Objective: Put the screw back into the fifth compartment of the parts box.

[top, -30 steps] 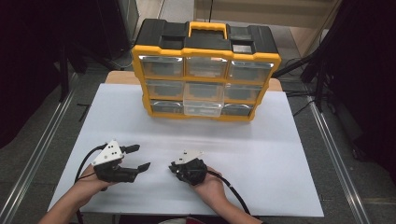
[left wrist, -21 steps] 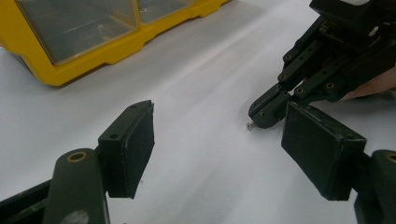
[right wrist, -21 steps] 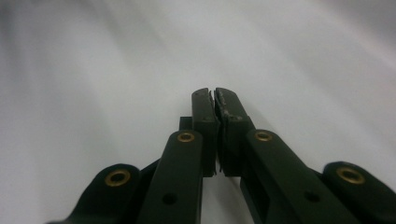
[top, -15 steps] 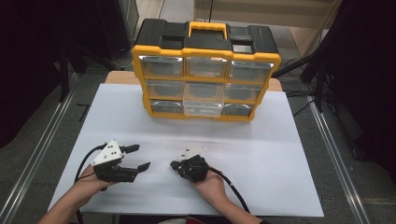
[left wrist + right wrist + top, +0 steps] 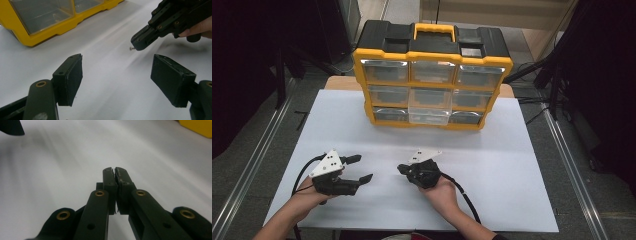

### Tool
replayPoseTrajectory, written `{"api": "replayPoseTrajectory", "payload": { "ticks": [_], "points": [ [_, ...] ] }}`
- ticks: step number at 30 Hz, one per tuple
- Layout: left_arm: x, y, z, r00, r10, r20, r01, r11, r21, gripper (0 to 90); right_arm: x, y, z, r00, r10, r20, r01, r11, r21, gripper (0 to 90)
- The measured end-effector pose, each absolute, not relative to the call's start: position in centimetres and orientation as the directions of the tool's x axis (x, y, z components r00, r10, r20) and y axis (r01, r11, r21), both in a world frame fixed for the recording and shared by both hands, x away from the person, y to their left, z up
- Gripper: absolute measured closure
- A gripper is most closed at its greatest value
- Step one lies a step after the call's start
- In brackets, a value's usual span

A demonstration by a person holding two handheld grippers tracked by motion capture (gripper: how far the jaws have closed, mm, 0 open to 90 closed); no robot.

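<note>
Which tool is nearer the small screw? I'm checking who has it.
Right. The right tool is shut on the small screw, whose head sticks out from its tip. The left tool sits open beside it, apart, on the white table.

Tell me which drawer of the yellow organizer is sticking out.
The middle drawer of the bottom row: its clear front juts forward, while the other eight sit flush.

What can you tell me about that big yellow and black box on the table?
The organizer case looks like plastic: yellow frame, black top, yellow carry handle. It stands upright at the far edge of the white table, with a three-by-three grid of clear drawers facing the person. All drawers look closed; their contents are too dim to tell. Neither gripper touches it.
</note>
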State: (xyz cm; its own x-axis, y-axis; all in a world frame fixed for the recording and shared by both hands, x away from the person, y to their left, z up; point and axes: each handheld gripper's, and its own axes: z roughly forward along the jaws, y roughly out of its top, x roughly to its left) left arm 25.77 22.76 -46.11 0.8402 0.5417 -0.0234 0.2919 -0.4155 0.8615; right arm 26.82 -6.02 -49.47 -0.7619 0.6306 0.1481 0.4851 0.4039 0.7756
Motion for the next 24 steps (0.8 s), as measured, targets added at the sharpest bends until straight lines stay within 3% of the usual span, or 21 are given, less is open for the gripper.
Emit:
{"api": "replayPoseTrajectory", "payload": {
  "ticks": [24],
  "points": [
    [25.8,22.8,-46.1,0.840,0.542,-0.023,0.292,-0.415,0.861,25.7,27.5,-7.8,-46.6,-0.742,0.646,0.178,0.476,0.321,0.819,88.7]
  ]
}}
